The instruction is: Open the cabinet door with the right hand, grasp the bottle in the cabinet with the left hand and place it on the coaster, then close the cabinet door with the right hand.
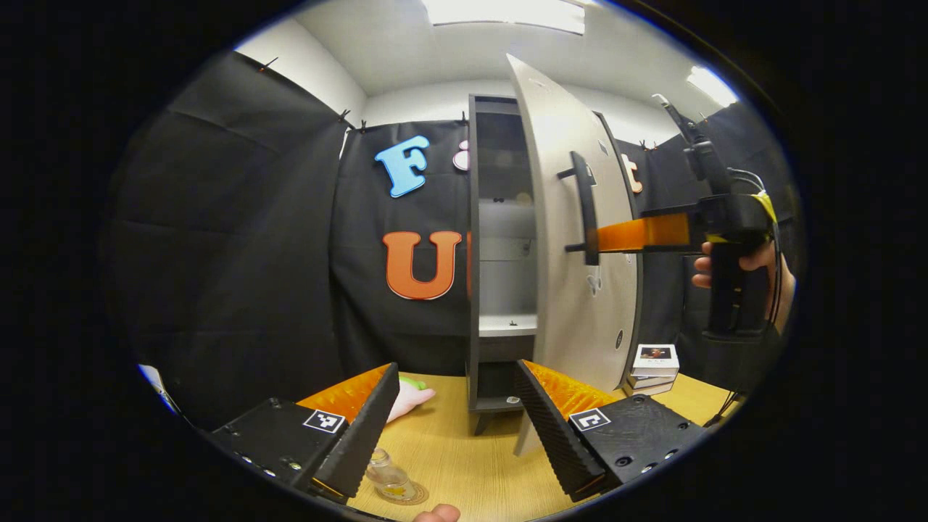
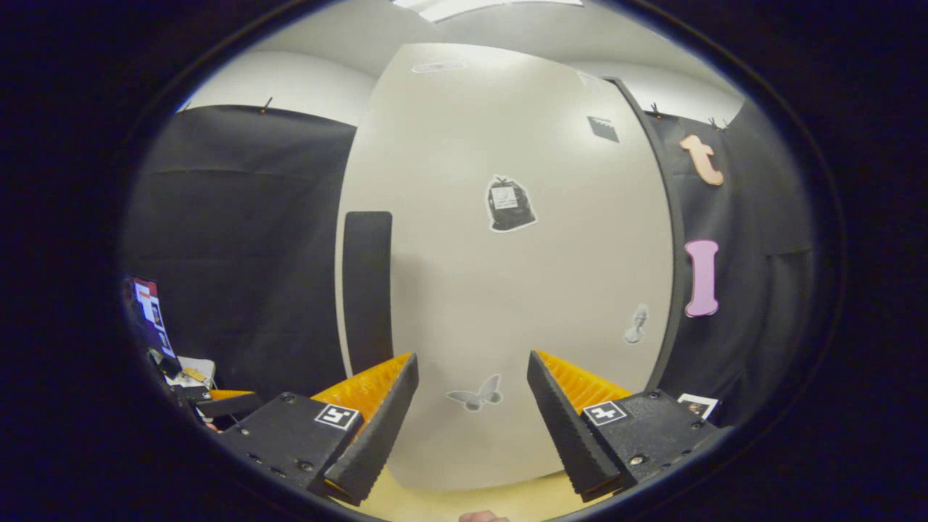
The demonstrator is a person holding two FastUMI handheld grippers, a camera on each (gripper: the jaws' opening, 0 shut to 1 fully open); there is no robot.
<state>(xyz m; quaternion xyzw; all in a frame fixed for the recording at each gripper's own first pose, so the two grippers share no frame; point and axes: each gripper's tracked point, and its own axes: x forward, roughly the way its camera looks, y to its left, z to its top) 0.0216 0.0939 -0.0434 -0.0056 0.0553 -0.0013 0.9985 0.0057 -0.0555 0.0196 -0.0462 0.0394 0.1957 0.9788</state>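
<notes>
The tall grey cabinet (image 1: 482, 217) stands at the back of the wooden table, its pale door (image 1: 573, 239) swung partly open, and the shelves I can see are bare. A clear glass bottle (image 1: 384, 475) stands on a round coaster (image 1: 407, 496) just beside my left gripper's left finger. My left gripper (image 1: 457, 366) is open and holds nothing. A hand holds my right gripper (image 1: 603, 235) at the door's dark handle (image 1: 584, 206). In the right gripper view, the right gripper (image 2: 473, 357) is open facing the door front (image 2: 522, 290), with the handle (image 2: 367, 290) just left of its left finger.
A pink and green object (image 1: 410, 395) lies on the table left of the cabinet. A small stack of boxes (image 1: 654, 368) sits to the cabinet's right. Black cloth walls close the booth on all sides. Stickers dot the door front.
</notes>
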